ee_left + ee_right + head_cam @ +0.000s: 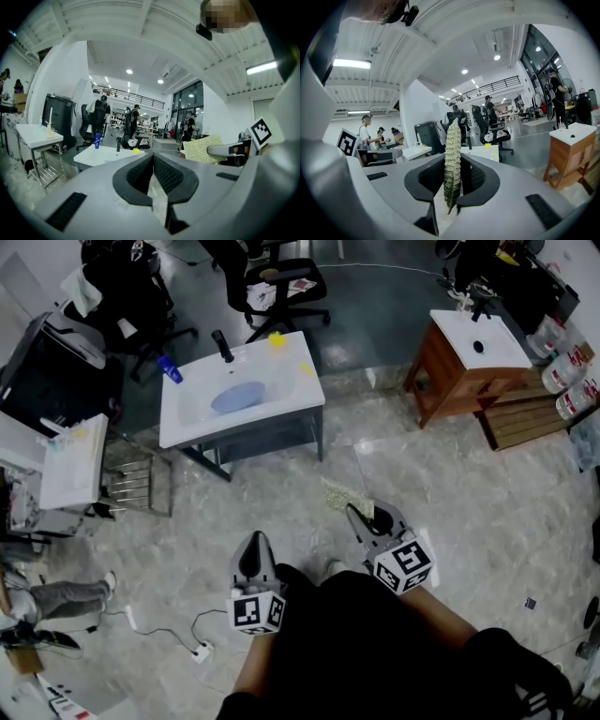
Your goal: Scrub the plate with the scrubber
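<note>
Nearest the camera, the grey left gripper (254, 540) and the grey right gripper (360, 514) are hovering side by side in front of the person, over the pale stone-patterned floor (450, 502). Farther off, the basin of the white sink-top table (305, 401) is holding a blue oval plate (237, 397), with a black faucet (223, 346) and a blue bottle (170, 368) standing at its rim. Both grippers are pointing ahead and tilting slightly downward, well apart from the table. The left fingers (140, 176) are pressing together with nothing between them. The right fingers (474, 180) are clamping a flat yellow-green scrubber (452, 150), which is standing on edge between the pads and sticking out past the fingertips.
</note>
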Tool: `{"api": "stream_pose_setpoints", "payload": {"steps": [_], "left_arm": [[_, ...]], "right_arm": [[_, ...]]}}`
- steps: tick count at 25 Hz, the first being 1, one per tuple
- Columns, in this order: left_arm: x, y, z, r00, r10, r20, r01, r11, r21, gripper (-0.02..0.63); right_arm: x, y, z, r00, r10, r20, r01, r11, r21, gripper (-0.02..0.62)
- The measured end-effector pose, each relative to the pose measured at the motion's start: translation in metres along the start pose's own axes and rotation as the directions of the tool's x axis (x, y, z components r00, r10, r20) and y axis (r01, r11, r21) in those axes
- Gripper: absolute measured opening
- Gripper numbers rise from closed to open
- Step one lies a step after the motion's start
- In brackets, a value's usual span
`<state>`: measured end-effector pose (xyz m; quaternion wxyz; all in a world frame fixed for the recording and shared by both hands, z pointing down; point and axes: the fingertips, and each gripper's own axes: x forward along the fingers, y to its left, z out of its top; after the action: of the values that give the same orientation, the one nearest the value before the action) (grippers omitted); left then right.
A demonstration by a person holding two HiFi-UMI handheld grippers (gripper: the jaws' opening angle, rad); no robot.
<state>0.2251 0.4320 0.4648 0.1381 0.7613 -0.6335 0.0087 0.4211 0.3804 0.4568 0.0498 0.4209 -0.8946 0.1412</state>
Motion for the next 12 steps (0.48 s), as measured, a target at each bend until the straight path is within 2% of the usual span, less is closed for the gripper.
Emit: {"api": "stream_pose_setpoints", "payload": {"steps": [6, 12], "left_arm": [[0.013, 0.007, -0.017, 0.999, -0.001, -0.050, 0.000, 1.000, -0.010, 0.003], [0.064, 0.026, -0.024, 0.996, -0.047, -0.075, 0.045, 0.998, -0.032, 0.003]], "right_arm": [[0.014, -0.013, -0.010, 1.000, -0.006, -0.023, 0.007, 0.999, 0.037, 0.061], [0.049, -0.032, -0.013, 0.997, -0.052, -0.049, 0.053, 0.998, 0.026, 0.061]]}}
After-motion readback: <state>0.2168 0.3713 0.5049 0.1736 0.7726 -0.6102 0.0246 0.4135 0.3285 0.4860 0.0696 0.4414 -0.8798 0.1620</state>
